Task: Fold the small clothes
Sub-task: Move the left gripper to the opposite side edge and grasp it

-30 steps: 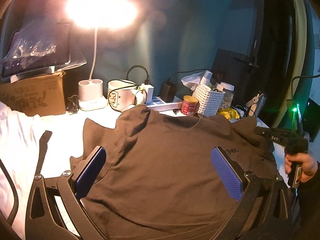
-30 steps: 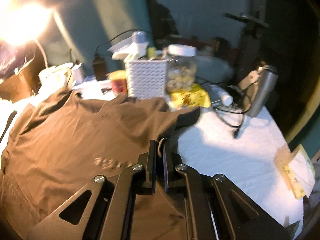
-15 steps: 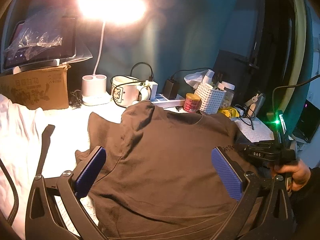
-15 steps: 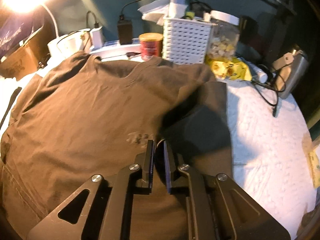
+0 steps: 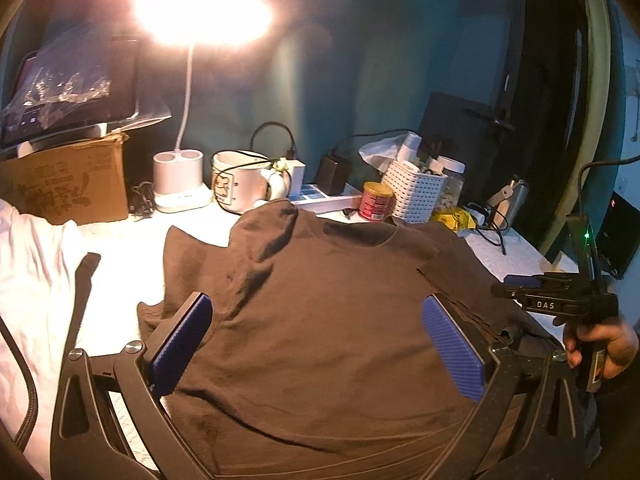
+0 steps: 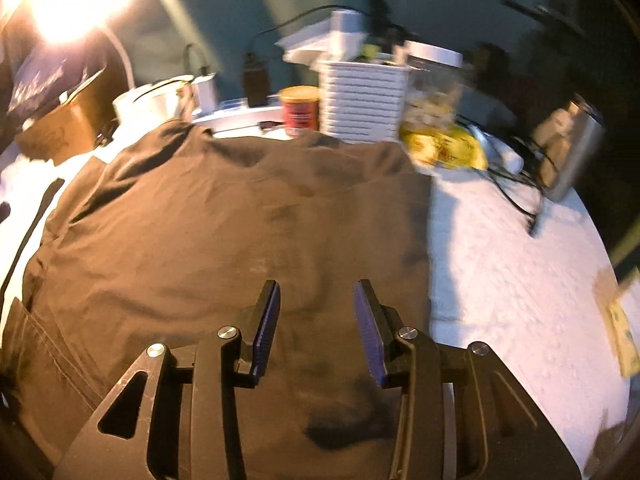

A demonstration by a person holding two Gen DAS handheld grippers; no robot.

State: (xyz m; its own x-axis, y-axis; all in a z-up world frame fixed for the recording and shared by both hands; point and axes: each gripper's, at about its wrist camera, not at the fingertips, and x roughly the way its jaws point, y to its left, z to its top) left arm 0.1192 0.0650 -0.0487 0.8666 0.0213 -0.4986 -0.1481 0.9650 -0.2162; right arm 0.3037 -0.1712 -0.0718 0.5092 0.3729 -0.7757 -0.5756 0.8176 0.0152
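A dark brown T-shirt point(image 5: 320, 320) lies spread on the white table, collar toward the back; it also fills the right wrist view point(image 6: 240, 240). Its right sleeve point(image 5: 460, 272) lies folded in over the body. My left gripper point(image 5: 316, 336) is wide open above the shirt's lower middle, empty. My right gripper point(image 6: 316, 316) is open and empty just above the shirt's right part; it also shows at the right edge of the left wrist view point(image 5: 520, 284), held by a hand.
Along the back stand a lit desk lamp point(image 5: 180, 184), a white mug point(image 5: 240, 188), a power strip point(image 5: 324, 200), a red tin point(image 5: 376, 202), a white basket point(image 5: 416, 188) and a metal flask point(image 6: 568, 152). A cardboard box point(image 5: 64, 184) and white cloth point(image 5: 28, 280) are at left.
My right gripper carried the right sleeve inward over the shirt's body, then opened and let it go. My left gripper stayed open over the shirt.
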